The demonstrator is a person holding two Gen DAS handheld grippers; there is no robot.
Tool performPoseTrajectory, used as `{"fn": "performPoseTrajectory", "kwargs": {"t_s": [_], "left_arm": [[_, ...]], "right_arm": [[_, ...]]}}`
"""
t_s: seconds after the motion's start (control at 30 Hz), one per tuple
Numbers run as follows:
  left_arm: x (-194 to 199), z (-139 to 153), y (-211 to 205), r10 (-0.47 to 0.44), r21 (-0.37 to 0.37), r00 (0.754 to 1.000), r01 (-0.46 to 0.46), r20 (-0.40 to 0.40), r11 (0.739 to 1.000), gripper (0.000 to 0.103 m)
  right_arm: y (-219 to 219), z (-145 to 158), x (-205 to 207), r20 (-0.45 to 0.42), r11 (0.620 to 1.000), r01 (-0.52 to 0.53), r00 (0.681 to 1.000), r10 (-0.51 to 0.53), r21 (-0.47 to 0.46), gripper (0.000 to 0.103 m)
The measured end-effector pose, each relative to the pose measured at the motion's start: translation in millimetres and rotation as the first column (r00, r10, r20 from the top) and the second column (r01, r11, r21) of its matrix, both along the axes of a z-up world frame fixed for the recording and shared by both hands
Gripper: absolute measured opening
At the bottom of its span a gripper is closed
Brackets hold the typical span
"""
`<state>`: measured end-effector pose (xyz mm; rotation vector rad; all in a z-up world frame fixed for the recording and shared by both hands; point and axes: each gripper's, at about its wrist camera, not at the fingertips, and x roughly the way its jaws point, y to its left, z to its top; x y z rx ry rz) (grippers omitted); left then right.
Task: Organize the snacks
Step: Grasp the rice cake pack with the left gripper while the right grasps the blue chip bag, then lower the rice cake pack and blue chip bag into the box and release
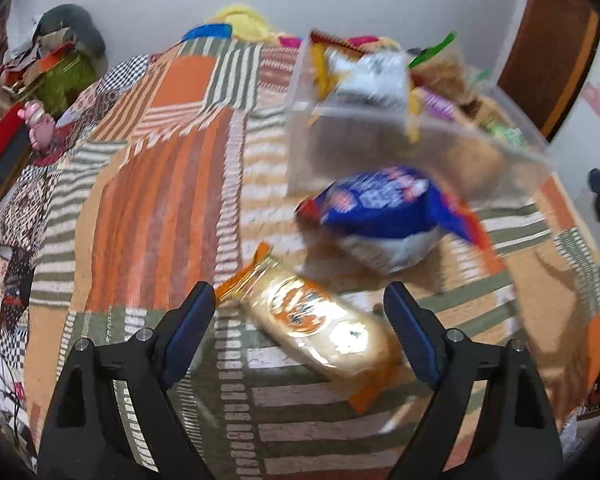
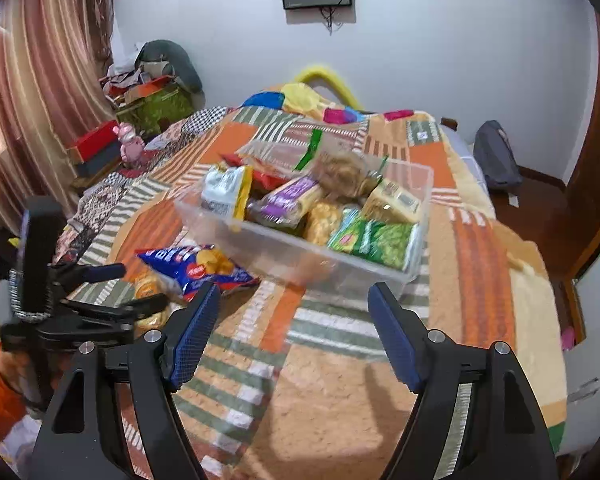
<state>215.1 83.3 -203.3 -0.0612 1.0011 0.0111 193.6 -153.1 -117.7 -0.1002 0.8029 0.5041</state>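
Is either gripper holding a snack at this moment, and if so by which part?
Nothing is held. The left gripper is open above the gold packet, not touching it; the right gripper is open and empty.

No text readable in either view.
Blue snack bag (image 1: pixel 380 208) showing white lettering and round red logo, blurring beyond reading; same bag from right wrist view showing white letter fragments, not legible.
Gold packet (image 1: pixel 320 328) carrying round orange-and-blue emblem, wording smearing out.
Purple packet (image 2: pixel 288 196) and green packet (image 2: pixel 374 242) in clear plastic bin (image 2: pixel 284 252) showing print too small to read.
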Motion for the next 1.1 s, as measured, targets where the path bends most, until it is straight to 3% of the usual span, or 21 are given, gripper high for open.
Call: {"fn": "performPoseTrajectory", "kwargs": {"t_s": [0.13,0.23,0.3,0.37,0.57,0.7,0.8,1.1], "left_arm": [[-6,-13,13,0.011,0.0,1.0,-0.011,-0.006,1.0,0.084],[-12,-18,24,0.006,-0.006,1.0,-0.006,-0.008,1.0,0.064],[-15,-21,33,-0.001,-0.026,1.0,0.0,-0.014,1.0,0.045],[-15,-23,41,-0.001,-0.032,1.0,0.0,-0.017,0.999,0.035],[-22,-24,56,-0.015,-0.059,1.0,0.015,0.012,0.998,0.035],[-26,-25,57,-0.039,-0.06,0.999,0.04,0.028,0.997,0.035],[-28,-24,56,-0.05,-0.064,0.998,0.053,0.042,0.997,0.035],[-29,-14,58,-0.044,-0.079,0.997,0.049,0.064,0.996,0.035]], "right_arm": [[19,-10,-2,-0.023,0.999,-0.044,0.999,0.043,-0.009,0.081],[39,-20,-1,-0.039,0.996,-0.083,0.996,0.082,-0.027,0.084],[51,-26,0,-0.05,0.994,-0.101,0.994,0.1,-0.035,0.084],[66,-34,5,-0.072,0.991,-0.125,0.99,0.122,-0.043,0.086],[107,-53,17,-0.094,0.979,-0.167,0.983,0.157,-0.113,0.095],[128,-68,34,-0.116,0.969,-0.157,0.984,0.136,-0.192,0.095],[134,-73,41,-0.117,0.969,-0.147,0.985,0.125,-0.2,0.095],[124,-58,35,-0.073,0.981,-0.134,0.99,0.125,-0.141,0.064]]}}
